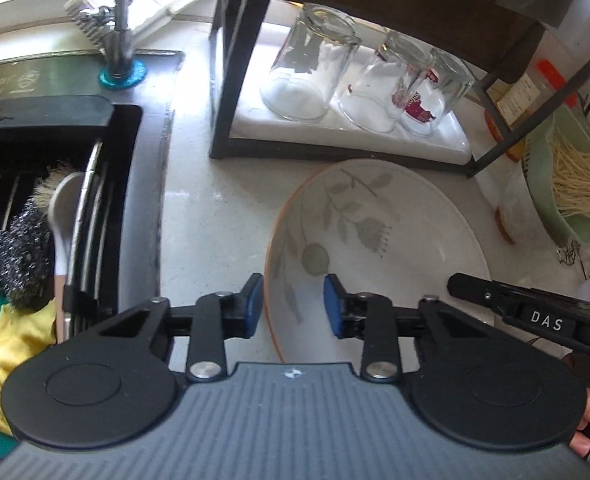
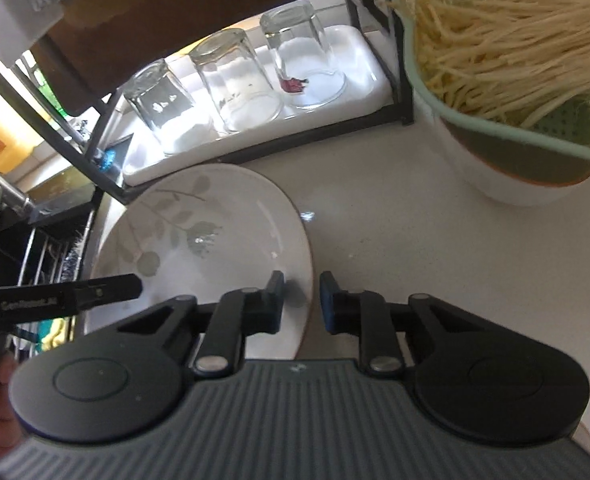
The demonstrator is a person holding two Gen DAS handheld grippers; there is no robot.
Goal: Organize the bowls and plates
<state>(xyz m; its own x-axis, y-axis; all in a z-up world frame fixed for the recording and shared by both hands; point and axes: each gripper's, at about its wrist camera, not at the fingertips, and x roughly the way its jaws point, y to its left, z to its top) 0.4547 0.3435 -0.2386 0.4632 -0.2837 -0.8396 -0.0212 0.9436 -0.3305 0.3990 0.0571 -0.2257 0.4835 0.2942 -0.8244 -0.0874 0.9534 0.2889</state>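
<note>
Both claws straddle opposite edges of the plate point(image 1: 379, 236) on the counter point(image 1: 215, 208): left claw point(image 1: 293, 306) and right claw point(image 2: 302, 303) half-closed, contact unclear; rack point(image 1: 231, 80) with upturned glasses point(image 1: 311, 64) ahead, colander point(image 2: 507, 60) right

Both wrist views look steeply down, close, sharing the plate point(image 1: 379, 236) from opposite sides, edges perhaps fisheye-warped.
</note>
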